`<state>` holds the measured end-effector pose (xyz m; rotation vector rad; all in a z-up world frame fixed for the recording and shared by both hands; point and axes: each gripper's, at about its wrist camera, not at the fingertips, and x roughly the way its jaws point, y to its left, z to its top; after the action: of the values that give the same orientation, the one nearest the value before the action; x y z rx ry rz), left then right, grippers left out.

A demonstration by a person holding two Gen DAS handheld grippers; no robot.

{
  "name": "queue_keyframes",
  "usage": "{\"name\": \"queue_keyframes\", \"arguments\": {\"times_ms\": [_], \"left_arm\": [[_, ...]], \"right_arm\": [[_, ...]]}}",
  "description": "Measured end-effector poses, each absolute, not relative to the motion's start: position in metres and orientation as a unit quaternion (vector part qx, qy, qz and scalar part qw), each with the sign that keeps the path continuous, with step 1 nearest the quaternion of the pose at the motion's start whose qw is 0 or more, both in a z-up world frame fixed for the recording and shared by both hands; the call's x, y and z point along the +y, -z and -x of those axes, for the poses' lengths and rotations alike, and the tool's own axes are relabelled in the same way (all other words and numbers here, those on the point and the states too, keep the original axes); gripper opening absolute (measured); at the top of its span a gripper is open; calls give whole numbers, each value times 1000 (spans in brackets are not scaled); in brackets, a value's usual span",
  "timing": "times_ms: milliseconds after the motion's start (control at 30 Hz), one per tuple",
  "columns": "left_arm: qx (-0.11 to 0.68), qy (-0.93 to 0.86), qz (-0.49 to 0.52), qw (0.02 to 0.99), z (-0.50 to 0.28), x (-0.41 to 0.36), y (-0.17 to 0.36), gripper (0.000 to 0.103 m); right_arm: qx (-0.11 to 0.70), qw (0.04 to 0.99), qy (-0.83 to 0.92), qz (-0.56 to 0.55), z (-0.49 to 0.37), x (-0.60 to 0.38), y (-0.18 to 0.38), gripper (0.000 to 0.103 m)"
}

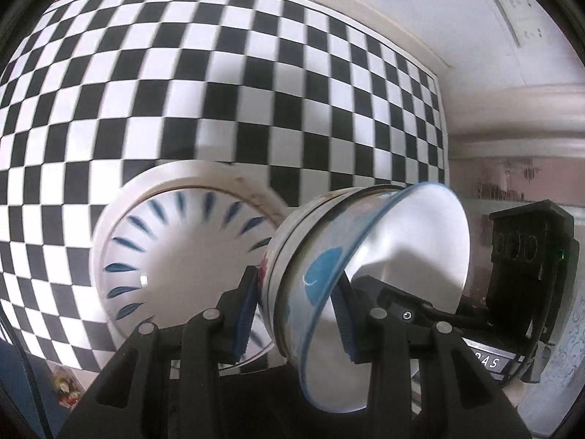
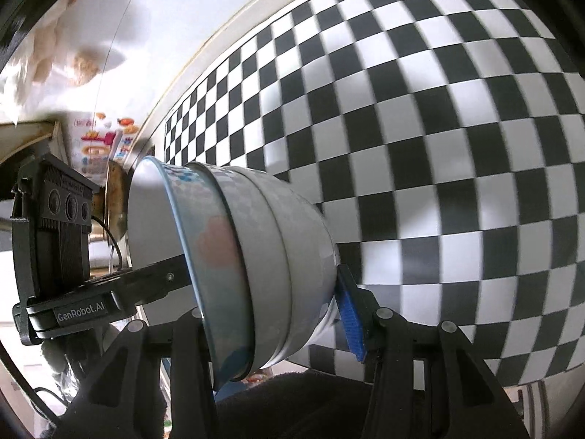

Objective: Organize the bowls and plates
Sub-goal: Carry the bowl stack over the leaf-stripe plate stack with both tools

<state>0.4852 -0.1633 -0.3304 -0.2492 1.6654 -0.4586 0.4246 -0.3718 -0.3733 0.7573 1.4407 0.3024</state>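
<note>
Both grippers pinched one nested stack of bowls (image 1: 329, 278), carried tilted on edge above the checkered tablecloth (image 1: 219, 73).

Left gripper (image 1: 296, 314): jaws closed on the stack's near rim, one blue pad outside against the wall, the other inside the innermost blue-rimmed bowl (image 1: 384, 256). Right gripper (image 2: 270, 314): jaws spanning the stack's wall from the other side — its right blue pad (image 2: 351, 318) sat against the outer white bowl, the left finger hidden behind the rim (contact there could not be confirmed from this view).

The stack hung clear of the table in both views. A plate with blue petal marks (image 1: 175, 241) lay flat on the cloth just beyond and left of the stack, a white rim showing under it.

Judged step: transport of the stack toward a resting spot, possibly the plate.

Notes for doing it well:
- Keep the two hands moving together — any drift apart would pry the bowls out of nest.
- Level the stack before lowering; at this tilt the inner bowl could slide out.
- Set the base down fully before either grip loosens.
- Watch the left gripper's body (image 2: 55, 226) beside the rim; avoid knocking it.
</note>
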Motion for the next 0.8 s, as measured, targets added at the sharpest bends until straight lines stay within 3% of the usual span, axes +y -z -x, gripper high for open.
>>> {"name": "queue_keyframes", "arguments": {"times_ms": [800], "left_arm": [[748,115,169,631,-474,-68,369,38]], "right_arm": [[694,633,-203,-278,-457,-271,423,49]]}}
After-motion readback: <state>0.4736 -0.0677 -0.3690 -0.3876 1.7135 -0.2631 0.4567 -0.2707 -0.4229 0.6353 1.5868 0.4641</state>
